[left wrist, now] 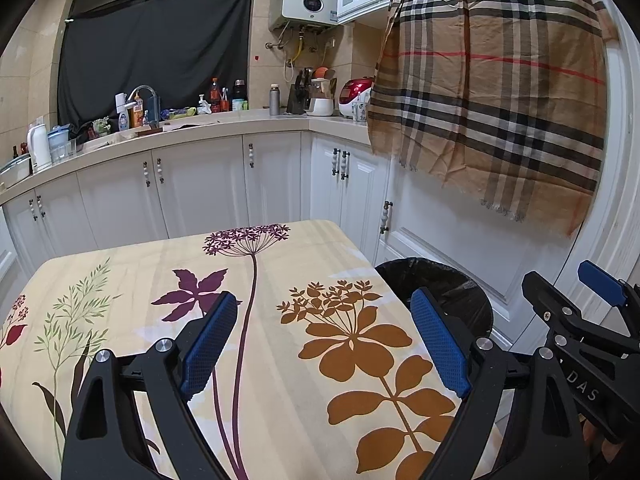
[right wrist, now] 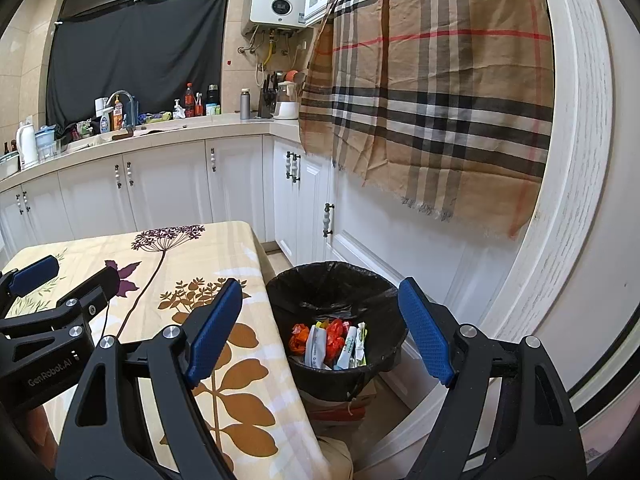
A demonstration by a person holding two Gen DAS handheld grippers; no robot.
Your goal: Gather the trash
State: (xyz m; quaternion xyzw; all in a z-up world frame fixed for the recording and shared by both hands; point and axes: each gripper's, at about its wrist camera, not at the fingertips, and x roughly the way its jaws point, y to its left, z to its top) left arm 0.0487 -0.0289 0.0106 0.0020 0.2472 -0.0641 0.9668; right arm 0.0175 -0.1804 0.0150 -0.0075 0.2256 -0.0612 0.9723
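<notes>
A round bin with a black liner (right wrist: 340,280) stands on the floor to the right of the table; it also shows in the left wrist view (left wrist: 440,280). Inside lie several wrappers (right wrist: 332,342), orange, white and green. My right gripper (right wrist: 320,332) is open and empty, above and in front of the bin. My left gripper (left wrist: 324,340) is open and empty over the floral tablecloth (left wrist: 280,360). No loose trash shows on the table. Each gripper appears at the edge of the other's view.
The table (right wrist: 240,380) with the floral cloth fills the lower left. White cabinets (left wrist: 200,184) and a cluttered counter (left wrist: 160,120) run along the back. A plaid cloth (right wrist: 432,92) hangs over the right-hand cabinets. A box (right wrist: 344,408) sits under the bin.
</notes>
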